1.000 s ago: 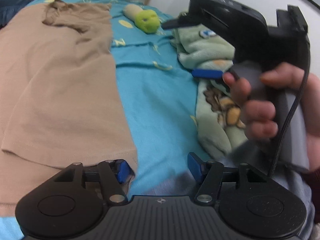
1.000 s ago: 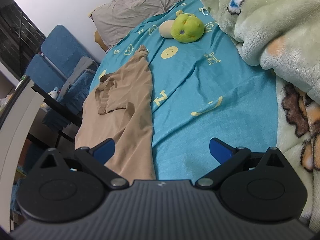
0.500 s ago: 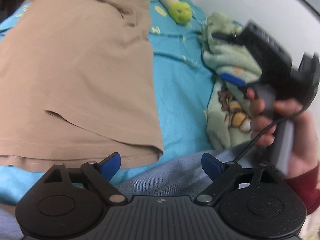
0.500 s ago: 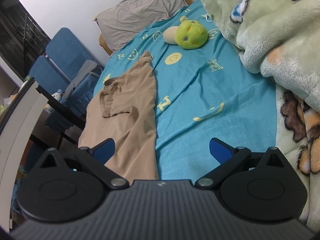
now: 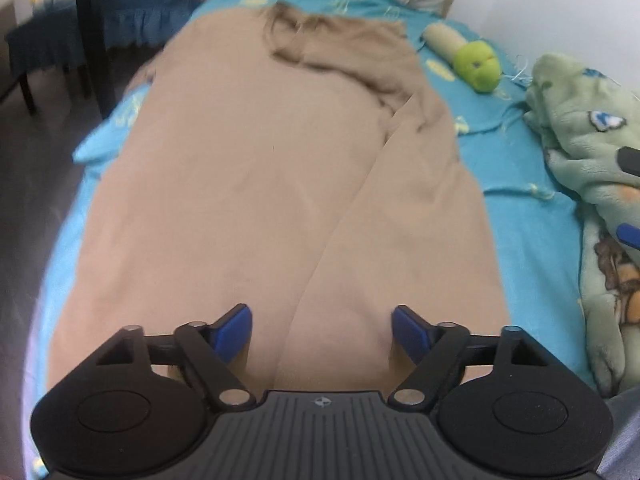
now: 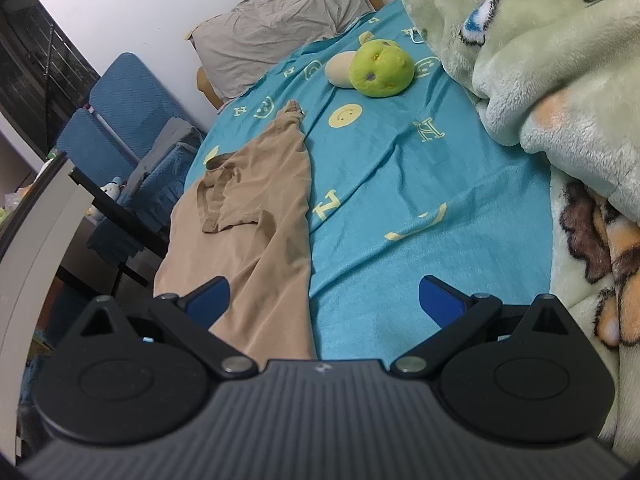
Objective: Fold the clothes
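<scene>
Both claws, left claw (image 5: 320, 330) and right claw (image 6: 324, 300), gape apart; tan shirt (image 5: 280, 184) lies flat, slightly creased.

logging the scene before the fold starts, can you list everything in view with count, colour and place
tan cotton t-shirt: 1, tan, spread flat on the bed's left half
teal letter-print bedsheet: 1, teal with yellow marks, covering the bed
green round plush toy: 1, green with a beige part, near the bed's head
pale green fleece blanket: 1, pale green with cartoon prints, heaped along the right
grey pillow: 1, grey, at the headboard
blue padded chairs: 2, blue, beside the bed
left gripper: 1, black with blue pads, open over the shirt hem
right gripper: 1, black with blue pads, open above the sheet
</scene>
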Demonstrator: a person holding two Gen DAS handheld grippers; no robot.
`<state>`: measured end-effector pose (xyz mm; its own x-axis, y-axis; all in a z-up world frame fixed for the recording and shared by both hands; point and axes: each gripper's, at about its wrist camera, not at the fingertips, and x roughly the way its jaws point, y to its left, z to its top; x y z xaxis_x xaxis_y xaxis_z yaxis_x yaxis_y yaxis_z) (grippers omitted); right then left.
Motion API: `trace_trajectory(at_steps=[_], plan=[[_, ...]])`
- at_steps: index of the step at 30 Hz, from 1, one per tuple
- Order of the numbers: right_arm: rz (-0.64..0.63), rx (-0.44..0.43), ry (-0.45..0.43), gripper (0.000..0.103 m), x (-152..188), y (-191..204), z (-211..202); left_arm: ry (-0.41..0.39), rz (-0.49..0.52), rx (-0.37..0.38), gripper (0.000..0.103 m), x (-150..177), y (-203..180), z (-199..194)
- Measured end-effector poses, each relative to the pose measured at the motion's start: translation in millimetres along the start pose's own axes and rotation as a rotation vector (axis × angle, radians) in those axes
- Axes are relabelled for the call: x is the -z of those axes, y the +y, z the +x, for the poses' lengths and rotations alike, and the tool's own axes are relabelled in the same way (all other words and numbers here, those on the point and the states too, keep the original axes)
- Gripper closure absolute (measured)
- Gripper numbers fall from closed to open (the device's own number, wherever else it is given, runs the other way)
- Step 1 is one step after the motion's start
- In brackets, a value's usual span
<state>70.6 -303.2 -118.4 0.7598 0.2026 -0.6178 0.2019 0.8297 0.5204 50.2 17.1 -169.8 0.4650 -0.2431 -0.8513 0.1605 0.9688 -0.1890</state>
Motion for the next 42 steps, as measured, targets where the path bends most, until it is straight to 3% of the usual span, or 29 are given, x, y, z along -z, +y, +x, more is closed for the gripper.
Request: trace_trajectory(at_steps=[1,3,4,5,7,11,13,15,17,19,21,28,33,37,42], plan=[[-0.001,0.0,0.002,0.0,0,0,1,-0.001,0.005,0.017,0.049,1,0,-3],[-0.003,0.005,0.007,0.0,1,0,2,0.01,0.001,0.062,0.074,4,0,-10],[-0.002,0.008,0.009,0.0,1,0,3,0.024,-0.012,0.087,0.094,7,2,-14],[0.0,0.01,0.011,0.0,1,-1,3,0.038,-0.026,0.112,0.102,11,3,-20],[0.006,0.013,0.012,0.0,1,-3,3,0.064,-0.055,0.162,0.101,19,2,-34],[0.003,0.013,0.01,0.0,1,-2,3,0.156,-0.104,0.167,0.102,32,0,-42],[-0.009,0.015,0.012,0.0,1,0,4,0.188,-0.095,0.128,0.102,34,-1,-37],[-0.02,0.017,0.012,0.0,2,1,4,0.172,-0.068,0.095,0.101,33,-3,-35],[-0.03,0.018,0.01,0.0,2,3,4,0.147,-0.063,0.109,0.095,32,-4,-38],[-0.039,0.019,0.008,0.0,3,5,4,0.109,-0.03,0.103,0.072,30,-9,-47],[-0.048,0.019,0.006,0.0,3,6,4,0.063,0.016,0.091,0.056,28,-15,-57],[-0.128,0.013,-0.036,0.0,6,21,-4,-0.148,0.132,0.061,0.02,2,-40,-96],[-0.178,-0.015,-0.11,0.0,10,33,-21,-0.3,0.167,0.042,0.004,-22,-51,-120],[-0.212,-0.024,-0.171,0.0,12,39,-31,-0.405,0.164,0.09,0.002,-40,-53,-130],[-0.221,-0.048,-0.219,0.0,12,40,-40,-0.484,0.115,0.077,0.001,-54,-41,-130]])
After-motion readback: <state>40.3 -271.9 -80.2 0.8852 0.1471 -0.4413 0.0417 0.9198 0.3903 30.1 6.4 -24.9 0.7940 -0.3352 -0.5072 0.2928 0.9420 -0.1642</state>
